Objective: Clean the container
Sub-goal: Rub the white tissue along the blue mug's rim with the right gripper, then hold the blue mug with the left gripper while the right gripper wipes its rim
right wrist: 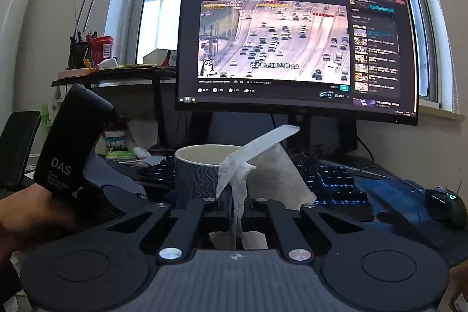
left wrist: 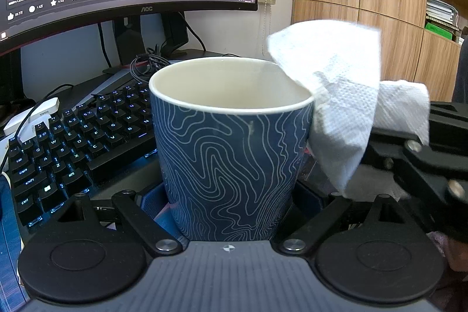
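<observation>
We've got the left tool clamped on the cup, right tool pinching the paper towel at the 3 o'clock rim; best press gently and wipe inward.

The left camera sits very close behind the cup, looking past it. The right camera looks from farther back. Both see the cup, keyboard and monitor.
</observation>
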A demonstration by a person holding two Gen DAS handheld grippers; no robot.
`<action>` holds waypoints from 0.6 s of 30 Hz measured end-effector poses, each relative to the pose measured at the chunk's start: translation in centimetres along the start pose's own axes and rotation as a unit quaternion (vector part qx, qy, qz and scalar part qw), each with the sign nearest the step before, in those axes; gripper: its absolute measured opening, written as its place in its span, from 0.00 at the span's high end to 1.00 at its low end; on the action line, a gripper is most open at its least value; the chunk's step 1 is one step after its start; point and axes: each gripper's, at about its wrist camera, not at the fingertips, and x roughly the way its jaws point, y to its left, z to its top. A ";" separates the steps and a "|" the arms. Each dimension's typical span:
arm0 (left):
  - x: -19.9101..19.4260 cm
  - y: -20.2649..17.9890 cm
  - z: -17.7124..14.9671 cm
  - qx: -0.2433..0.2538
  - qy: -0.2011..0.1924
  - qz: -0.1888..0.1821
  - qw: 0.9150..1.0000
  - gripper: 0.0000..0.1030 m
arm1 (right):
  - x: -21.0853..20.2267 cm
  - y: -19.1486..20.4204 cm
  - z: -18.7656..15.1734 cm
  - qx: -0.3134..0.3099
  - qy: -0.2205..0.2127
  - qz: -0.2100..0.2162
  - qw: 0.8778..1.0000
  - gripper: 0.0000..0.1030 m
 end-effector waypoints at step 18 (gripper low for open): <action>0.0 0.1 0.0 0.000 0.000 0.000 1.000 0.10 | -0.7 -0.1 0.0 0.003 -0.001 -0.005 1.000 0.95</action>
